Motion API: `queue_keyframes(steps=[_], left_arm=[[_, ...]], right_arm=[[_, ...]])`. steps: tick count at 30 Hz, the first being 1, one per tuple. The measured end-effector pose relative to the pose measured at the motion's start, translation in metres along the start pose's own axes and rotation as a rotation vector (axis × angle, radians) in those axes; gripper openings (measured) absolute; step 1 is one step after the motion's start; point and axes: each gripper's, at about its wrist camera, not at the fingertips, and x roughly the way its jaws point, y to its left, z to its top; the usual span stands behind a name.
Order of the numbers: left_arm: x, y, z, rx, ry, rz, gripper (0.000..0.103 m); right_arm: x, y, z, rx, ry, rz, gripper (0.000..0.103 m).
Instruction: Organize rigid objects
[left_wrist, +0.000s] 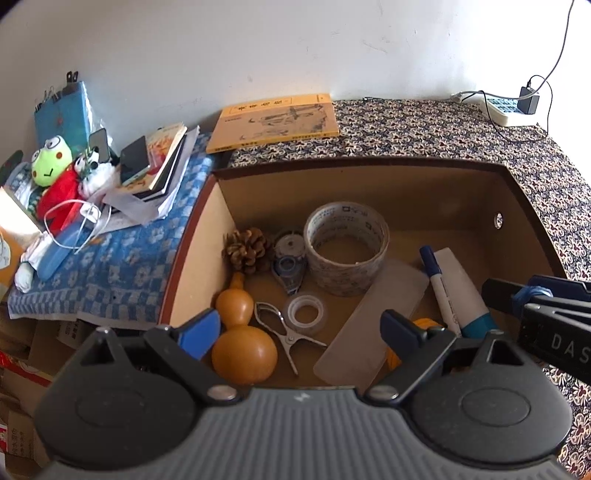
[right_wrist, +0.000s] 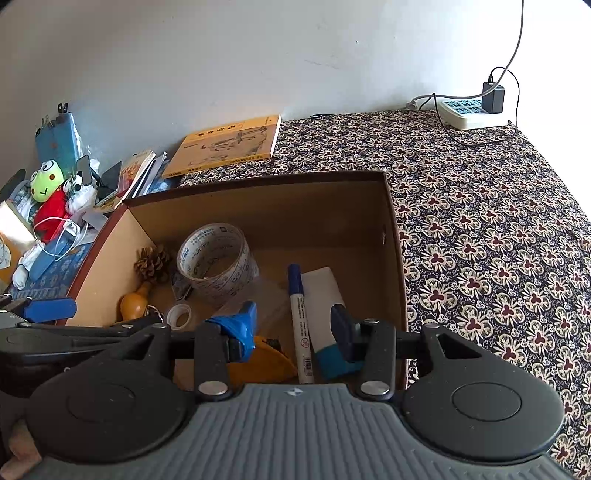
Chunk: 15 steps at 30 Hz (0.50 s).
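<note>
An open brown box (left_wrist: 354, 162) (right_wrist: 258, 179) holds a pine cone (left_wrist: 245, 249), a correction tape (left_wrist: 288, 262), a big tape roll (left_wrist: 345, 247) (right_wrist: 218, 258), a small clear tape roll (left_wrist: 306, 314), a metal clip (left_wrist: 284, 328), a gourd (left_wrist: 240, 332), a translucent flat strip (left_wrist: 373, 321), a blue-capped marker (left_wrist: 439, 291) (right_wrist: 301, 321) and a white tube with a teal cap (left_wrist: 461, 291) (right_wrist: 325, 295). My left gripper (left_wrist: 301, 332) hovers open over the box's near side, holding nothing. My right gripper (right_wrist: 291, 330) is open above the marker, also holding nothing.
A yellow book (left_wrist: 275, 122) (right_wrist: 225, 146) lies behind the box on the patterned cloth (right_wrist: 480, 240). A power strip (right_wrist: 469, 110) with a charger sits at the far right. Left of the box are stacked books with a phone (left_wrist: 155, 162) and a frog plush (left_wrist: 51, 162).
</note>
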Motion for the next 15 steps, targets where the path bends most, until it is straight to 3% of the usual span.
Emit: queue_keyframes(steps=[15], left_arm=[[0.0028,0.0028,0.0001,0.000,-0.008,-0.001,0.093]], right_arm=[[0.0046,0.0020,-0.0001,-0.015,0.007,0.000,0.029]])
